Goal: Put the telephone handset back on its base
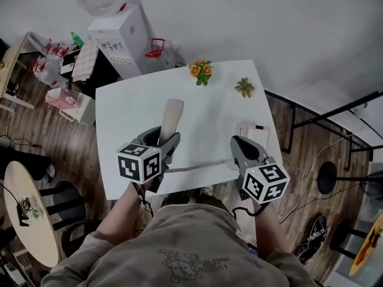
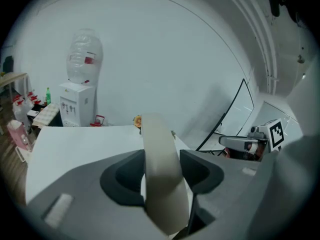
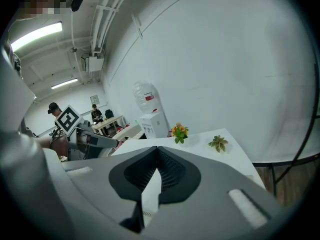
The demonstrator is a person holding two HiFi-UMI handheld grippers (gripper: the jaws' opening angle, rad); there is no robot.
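Note:
My left gripper (image 1: pixel 166 142) is shut on the cream telephone handset (image 1: pixel 171 119), which sticks out past the jaws over the white table (image 1: pixel 125 115). In the left gripper view the handset (image 2: pixel 159 169) stands upright, pinched between the two dark pads. A grey coiled cord (image 1: pixel 197 167) runs along the table's near edge toward the white telephone base (image 1: pixel 256 131) at the right. My right gripper (image 1: pixel 238 143) hovers beside the base's near left corner; its jaws (image 3: pixel 157 156) meet at the tips with nothing held.
A pot of orange flowers (image 1: pixel 201 70) and a small green plant (image 1: pixel 244 87) stand at the table's far edge. A water dispenser (image 1: pixel 122 37) is behind the table on the left, a round table (image 1: pixel 30 214) at the near left, and black frame legs (image 1: pixel 335 109) on the right.

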